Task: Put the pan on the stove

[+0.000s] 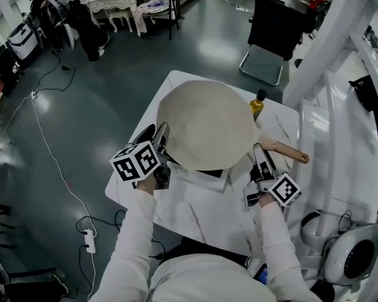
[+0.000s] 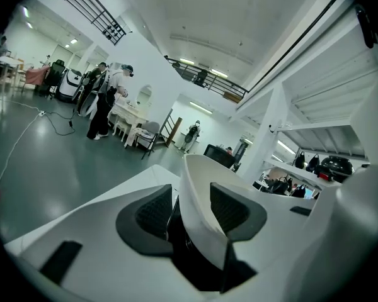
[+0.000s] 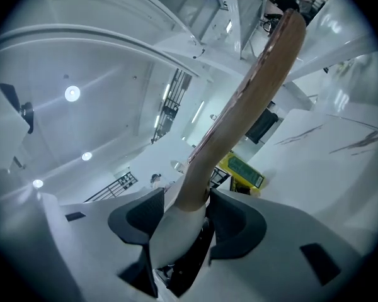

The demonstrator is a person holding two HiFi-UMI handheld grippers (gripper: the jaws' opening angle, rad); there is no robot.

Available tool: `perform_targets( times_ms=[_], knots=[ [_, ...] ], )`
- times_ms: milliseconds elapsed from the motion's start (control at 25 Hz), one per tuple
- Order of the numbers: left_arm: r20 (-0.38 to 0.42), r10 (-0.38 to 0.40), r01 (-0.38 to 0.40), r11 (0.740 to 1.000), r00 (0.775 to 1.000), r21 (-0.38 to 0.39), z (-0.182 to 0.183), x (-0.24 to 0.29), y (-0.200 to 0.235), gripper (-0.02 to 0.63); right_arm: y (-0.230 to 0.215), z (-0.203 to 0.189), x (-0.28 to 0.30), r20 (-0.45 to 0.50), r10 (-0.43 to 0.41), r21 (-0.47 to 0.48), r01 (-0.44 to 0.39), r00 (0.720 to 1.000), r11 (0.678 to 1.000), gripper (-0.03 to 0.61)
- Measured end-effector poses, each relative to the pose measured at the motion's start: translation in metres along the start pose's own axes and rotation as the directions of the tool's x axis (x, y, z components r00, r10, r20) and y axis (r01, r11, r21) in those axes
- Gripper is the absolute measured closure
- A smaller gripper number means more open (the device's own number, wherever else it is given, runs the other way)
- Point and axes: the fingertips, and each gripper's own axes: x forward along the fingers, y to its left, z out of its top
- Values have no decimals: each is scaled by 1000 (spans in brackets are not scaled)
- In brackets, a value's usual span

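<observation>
We extend the white-sleeved left forearm (image 1: 135, 231) and right forearm (image 1: 274, 231) forward, the left tongs (image 2: 183, 209) standing wide with the pan rim (image 2: 195, 187) loose between their pads (image 2: 154, 212), the right tongs (image 3: 186, 216) clamped on the pan handle (image 3: 252, 99).

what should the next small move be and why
Probably open the right gripper and let go of the handle: the pan seems to rest on the stove, and the left gripper stands open around its rim.
</observation>
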Motion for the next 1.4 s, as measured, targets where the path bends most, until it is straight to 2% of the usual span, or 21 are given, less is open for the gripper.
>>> perform_targets(
  times_ms=[120,200,240,560,800,960,1400],
  knots=[
    [-17,30,-29,998,999,50,-1,-1,1,437,0,-1,-1,-6,-1,-5,1,1000,1000,344],
    [-35,52,-49,995,998,85,-4,-2,1,496,3,-2,-1,-13,6,-6,-6,1000,1000,344],
    [-43,60,-56,994,997,90,-6,-3,2,500,5,-3,-1,-14,13,-5,-13,1000,1000,344],
    [-48,78,-76,996,996,52,-15,-16,9,500,12,-5,3,-25,29,-16,-29,999,999,344],
    [-37,64,-62,997,997,47,-17,-26,8,491,12,-11,-6,-39,2,-60,-4,999,998,344],
    [5,54,-54,997,999,50,-7,-35,5,489,21,-8,-12,-37,9,-111,-13,999,994,344],
    [31,-4,1,997,1000,80,6,-50,-9,491,37,-11,-33,-24,-22,-192,17,999,981,344]
  ],
)
